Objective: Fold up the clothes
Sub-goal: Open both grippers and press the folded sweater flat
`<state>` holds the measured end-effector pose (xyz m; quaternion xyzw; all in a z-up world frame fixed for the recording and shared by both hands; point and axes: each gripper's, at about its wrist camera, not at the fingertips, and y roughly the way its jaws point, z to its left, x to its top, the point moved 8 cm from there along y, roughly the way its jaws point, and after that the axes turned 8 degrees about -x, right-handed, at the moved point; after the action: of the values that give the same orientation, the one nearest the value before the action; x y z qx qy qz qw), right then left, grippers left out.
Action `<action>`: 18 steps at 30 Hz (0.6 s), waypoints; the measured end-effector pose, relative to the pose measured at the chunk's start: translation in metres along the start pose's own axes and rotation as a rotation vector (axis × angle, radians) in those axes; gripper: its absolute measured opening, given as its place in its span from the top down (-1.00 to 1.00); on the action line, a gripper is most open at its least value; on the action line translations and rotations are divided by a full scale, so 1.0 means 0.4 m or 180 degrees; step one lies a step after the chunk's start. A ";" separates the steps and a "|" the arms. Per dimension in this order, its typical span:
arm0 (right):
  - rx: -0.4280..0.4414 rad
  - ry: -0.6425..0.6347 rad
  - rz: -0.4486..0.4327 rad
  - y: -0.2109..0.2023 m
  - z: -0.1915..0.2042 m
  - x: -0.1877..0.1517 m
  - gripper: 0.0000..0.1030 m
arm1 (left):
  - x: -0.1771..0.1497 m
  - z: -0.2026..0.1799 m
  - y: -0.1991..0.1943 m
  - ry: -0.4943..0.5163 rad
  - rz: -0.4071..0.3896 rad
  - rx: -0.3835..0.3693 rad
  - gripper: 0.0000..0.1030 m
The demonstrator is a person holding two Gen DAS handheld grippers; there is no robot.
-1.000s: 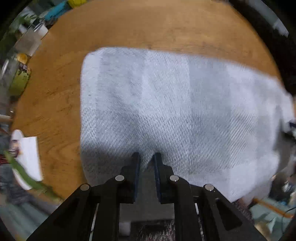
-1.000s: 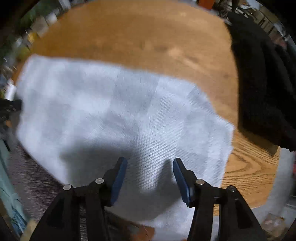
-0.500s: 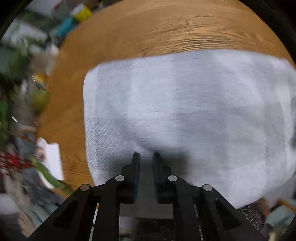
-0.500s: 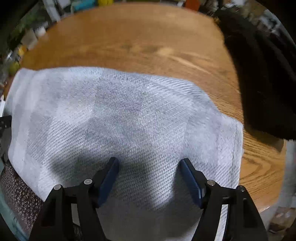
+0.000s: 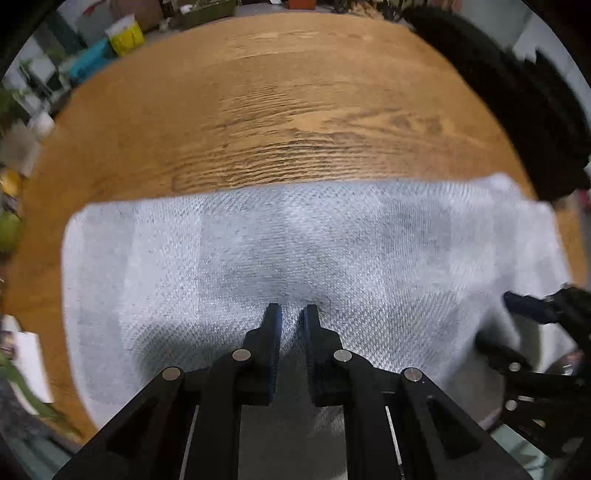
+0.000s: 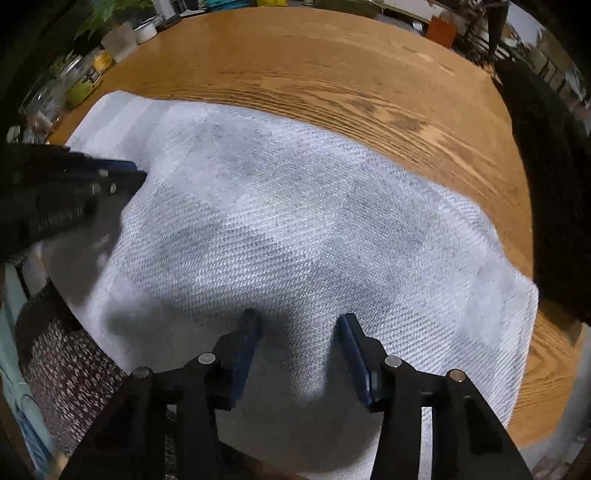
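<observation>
Left wrist view: left gripper [image 5: 291,314] points steeply down at a white-and-grey checked cloth [image 5: 295,251] spread on the round wooden table [image 5: 280,110]. Jaws narrow, a slim gap between the two dark blue pads; a pinch of the cloth's near edge sits in that gap and appears gripped. Cloth covers the near half of the tabletop, far edge running straight across, left corner rounded. Weave is blurred in places. Right gripper [image 5: 532,314] shows at the right rim, its dark frame over the cloth's right end. A black garment [image 5: 517,103] lies along the table's far right edge, apart from the cloth on the tabletop, close to its right corner. Clutter beyond the table at upper left: a yellow bag [image 5: 127,33], other items too blurred to name.

Right wrist view: right gripper [image 6: 299,325] also points down over the same cloth [image 6: 314,221]. Jaws at a middling spread and closing; a raised fold of cloth stands between the blue pads, and the pads do not yet press on it. Cloth drapes off the near table edge below the gripper. Left gripper [image 6: 122,173] enters from the left rim, tips on the cloth's left part. Black garment [image 6: 543,184] fills the right side. Bare table [image 6: 332,62] lies beyond the cloth.
</observation>
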<state>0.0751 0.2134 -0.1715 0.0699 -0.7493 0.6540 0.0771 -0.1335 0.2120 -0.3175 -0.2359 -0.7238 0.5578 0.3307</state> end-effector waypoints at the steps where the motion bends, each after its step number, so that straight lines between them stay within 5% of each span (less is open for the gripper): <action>1: 0.0018 0.0002 -0.0053 -0.004 -0.002 -0.004 0.04 | -0.006 0.003 -0.009 -0.0051 -0.0030 -0.0111 0.79; 6: 0.0148 0.0321 -0.0173 -0.029 -0.025 -0.017 0.07 | -0.004 -0.011 -0.008 -0.0309 -0.0219 -0.0302 0.78; 9: 0.0381 0.0632 -0.0363 -0.077 -0.043 0.020 0.20 | 0.030 -0.068 -0.051 -0.0531 -0.0573 -0.1053 0.78; 11: 0.0391 0.0785 -0.0388 -0.083 -0.056 0.056 0.20 | 0.069 -0.070 -0.057 -0.0551 -0.0733 -0.0804 0.78; 13: 0.0337 0.0982 -0.0259 -0.052 -0.066 0.094 0.18 | 0.150 -0.060 0.073 -0.0535 -0.0651 -0.0530 0.78; 16: 0.0274 0.1199 -0.0274 -0.011 -0.078 0.134 0.13 | 0.173 -0.044 0.180 -0.1128 -0.0730 -0.0653 0.82; 18: 0.0159 0.1145 -0.0396 -0.007 -0.071 0.143 0.06 | 0.115 -0.043 0.085 -0.1237 -0.0898 -0.0802 0.86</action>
<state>0.0203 0.2409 -0.1532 0.0000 -0.7012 0.6683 0.2483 -0.1526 0.2648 -0.3378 -0.0605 -0.8631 0.4466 0.2281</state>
